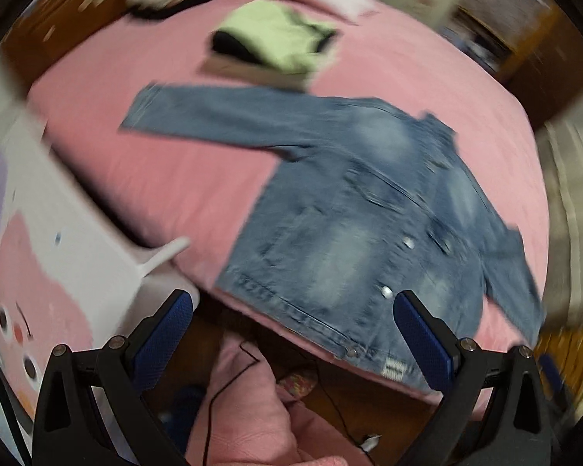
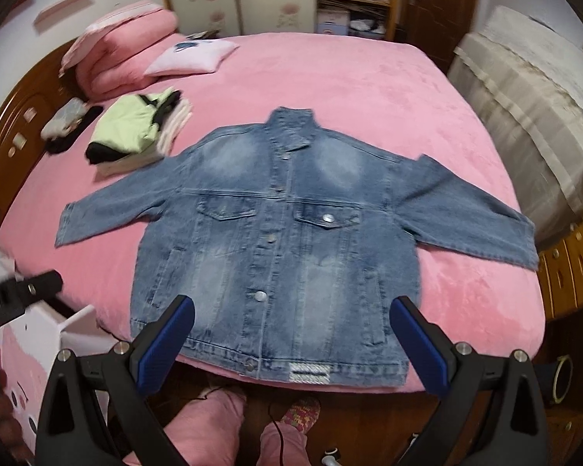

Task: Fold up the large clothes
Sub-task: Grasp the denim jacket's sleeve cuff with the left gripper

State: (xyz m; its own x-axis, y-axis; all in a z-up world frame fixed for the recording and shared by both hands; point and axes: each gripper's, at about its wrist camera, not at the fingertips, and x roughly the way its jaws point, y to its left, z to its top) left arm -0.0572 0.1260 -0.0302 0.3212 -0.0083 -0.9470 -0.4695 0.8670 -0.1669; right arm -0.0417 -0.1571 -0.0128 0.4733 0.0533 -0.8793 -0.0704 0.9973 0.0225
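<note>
A blue denim jacket [image 2: 287,229] lies flat and face up on the pink bed [image 2: 369,89], buttoned, both sleeves spread out, its hem at the near edge. My right gripper [image 2: 291,306] hovers open above the hem, nothing between its blue pads [image 2: 167,345]. The left wrist view is blurred; there the jacket [image 1: 353,225] lies skewed, one sleeve stretching left. My left gripper [image 1: 295,310] is open and empty near the bed's near edge, left of the hem. The left tool's black body [image 2: 19,291] pokes in at the left of the right wrist view.
A stack of folded clothes topped by a light green garment [image 2: 136,128] sits on the bed beyond the left sleeve. Pink folded bedding [image 2: 124,54] and a pillow [image 2: 192,58] lie at the head. A covered piece of furniture [image 2: 532,116] stands right. A person's pink-clad legs [image 2: 213,419] are below.
</note>
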